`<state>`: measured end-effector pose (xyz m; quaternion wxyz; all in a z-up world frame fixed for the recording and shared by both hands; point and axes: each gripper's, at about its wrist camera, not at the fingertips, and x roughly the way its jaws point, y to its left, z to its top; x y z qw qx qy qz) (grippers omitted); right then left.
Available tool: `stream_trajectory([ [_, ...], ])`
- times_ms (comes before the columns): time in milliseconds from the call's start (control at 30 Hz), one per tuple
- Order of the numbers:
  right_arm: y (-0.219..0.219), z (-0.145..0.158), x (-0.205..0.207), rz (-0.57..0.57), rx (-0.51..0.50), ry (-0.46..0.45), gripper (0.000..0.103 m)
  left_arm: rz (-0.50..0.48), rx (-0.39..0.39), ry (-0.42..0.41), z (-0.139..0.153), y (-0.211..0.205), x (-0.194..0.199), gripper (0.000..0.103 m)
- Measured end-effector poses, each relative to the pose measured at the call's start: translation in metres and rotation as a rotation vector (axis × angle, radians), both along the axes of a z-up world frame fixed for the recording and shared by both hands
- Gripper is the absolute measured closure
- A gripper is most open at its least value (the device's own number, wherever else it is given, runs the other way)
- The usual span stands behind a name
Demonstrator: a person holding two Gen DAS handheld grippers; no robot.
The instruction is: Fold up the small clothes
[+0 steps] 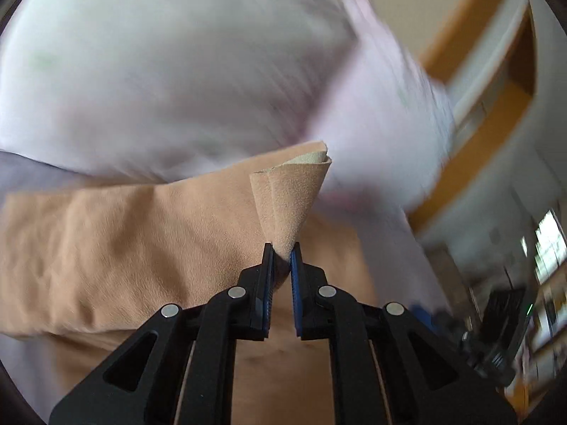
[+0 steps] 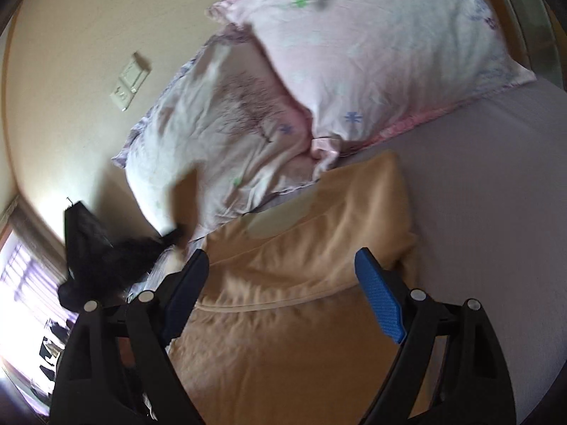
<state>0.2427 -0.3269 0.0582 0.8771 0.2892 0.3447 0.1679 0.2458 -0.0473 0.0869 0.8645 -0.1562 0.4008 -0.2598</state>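
A tan soft garment lies on a pale bed sheet. My left gripper is shut on a pinched corner of the tan garment, which sticks up in a cone above the jaws. In the right wrist view the same garment is spread on the bed with a fold near its far end. My right gripper is open above it, its blue pads wide apart and holding nothing. The left gripper shows as a dark blur at the garment's left edge.
Two pale pink patterned pillows lie just beyond the garment. The grey-lilac sheet stretches to the right. A beige wall with a switch plate is at the left. An orange-and-white frame stands at the right of the left wrist view.
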Motion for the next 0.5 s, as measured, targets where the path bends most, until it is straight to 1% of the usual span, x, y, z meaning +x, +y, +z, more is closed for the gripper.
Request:
stream_trajectory([
  [33, -0.006, -0.004, 0.004, -0.006, 0.013, 0.024, 0.019, -0.094, 0.05, 0.073, -0.024, -0.04, 0.004, 0.094],
  [100, -0.014, -0.011, 0.011, -0.002, 0.044, 0.063, 0.019, -0.183, 0.105, 0.158, -0.052, -0.076, 0.001, 0.094],
  [133, -0.018, -0.015, 0.016, 0.009, 0.061, 0.083, 0.019, -0.202, 0.117, 0.172, -0.058, -0.081, -0.003, 0.094],
  [167, -0.019, -0.017, 0.018, 0.019, 0.061, 0.092, 0.021, -0.227, 0.127, 0.165, -0.06, -0.081, -0.013, 0.094],
  [200, -0.019, -0.018, 0.022, 0.028, 0.055, 0.099, 0.026, -0.23, 0.122, 0.152, -0.056, -0.074, -0.018, 0.094],
  [233, -0.018, -0.02, 0.029, 0.039, 0.037, 0.112, 0.029, -0.224, 0.118, 0.14, -0.05, -0.066, -0.02, 0.089],
  [267, -0.015, -0.021, 0.034, 0.046, 0.022, 0.125, 0.035, -0.202, 0.103, 0.108, -0.038, -0.049, -0.03, 0.075],
  [300, -0.012, -0.024, 0.042, 0.057, 0.011, 0.143, 0.042, -0.184, 0.1, 0.08, -0.031, -0.035, -0.039, 0.063],
  [333, -0.009, -0.026, 0.048, 0.065, 0.003, 0.158, 0.045, -0.149, 0.112, 0.031, -0.022, -0.017, -0.052, 0.041],
  [367, -0.003, -0.033, 0.057, 0.072, -0.026, 0.192, 0.049, -0.118, 0.134, -0.009, -0.015, -0.004, -0.06, 0.033],
  [400, 0.0, -0.038, 0.063, 0.074, -0.049, 0.219, 0.052, -0.086, 0.176, -0.049, -0.01, 0.01, -0.071, 0.033],
  [433, 0.005, -0.046, 0.071, 0.074, -0.083, 0.256, 0.052, -0.056, 0.225, -0.072, -0.008, 0.023, -0.08, 0.032],
  [500, 0.011, -0.056, 0.078, 0.072, -0.129, 0.305, 0.056, -0.016, 0.274, -0.072, -0.013, 0.044, -0.096, 0.032],
])
